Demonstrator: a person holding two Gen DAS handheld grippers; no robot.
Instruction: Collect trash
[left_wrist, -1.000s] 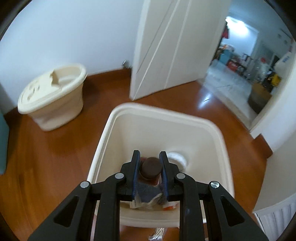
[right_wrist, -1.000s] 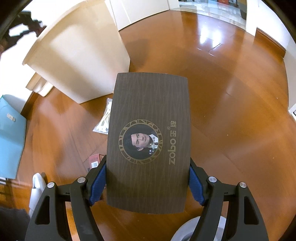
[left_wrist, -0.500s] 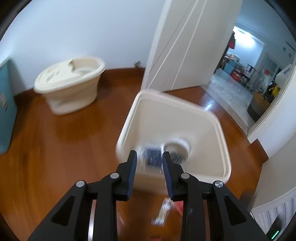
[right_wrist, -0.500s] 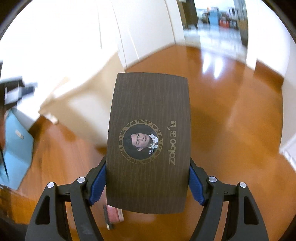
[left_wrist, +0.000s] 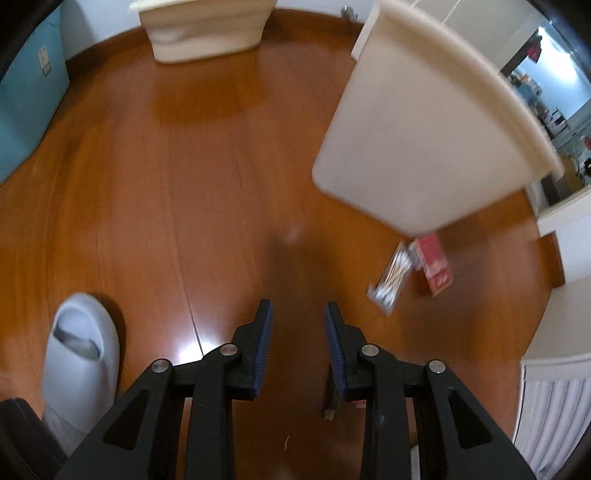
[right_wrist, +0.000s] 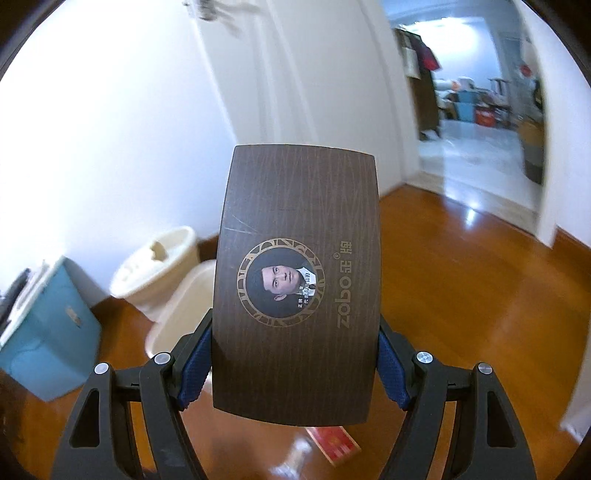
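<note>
My left gripper (left_wrist: 297, 314) is open and empty, low over the wooden floor. The cream trash bin (left_wrist: 424, 136) stands up and to its right. On the floor by the bin's foot lie a clear bag of cotton swabs (left_wrist: 391, 273) and a red pack (left_wrist: 436, 264). My right gripper (right_wrist: 295, 354) is shut on a flat dark brown box (right_wrist: 299, 280) with a round portrait and "zobo" lettering, held up facing the wall. The bin shows partly behind the box (right_wrist: 184, 306). The red pack also lies below the box (right_wrist: 336, 445).
A second cream bin with a lid (left_wrist: 207, 29) stands by the far wall. A teal box (left_wrist: 26, 92) is at the left. A grey slipper (left_wrist: 79, 362) is at the lower left. A white door (right_wrist: 325, 74) and an open doorway (right_wrist: 476, 110) lie ahead.
My left gripper let go of the dark-capped bottle into the bin, then pulled back and down toward the floor. My right gripper tilted upward with the box, from the floor to the wall.
</note>
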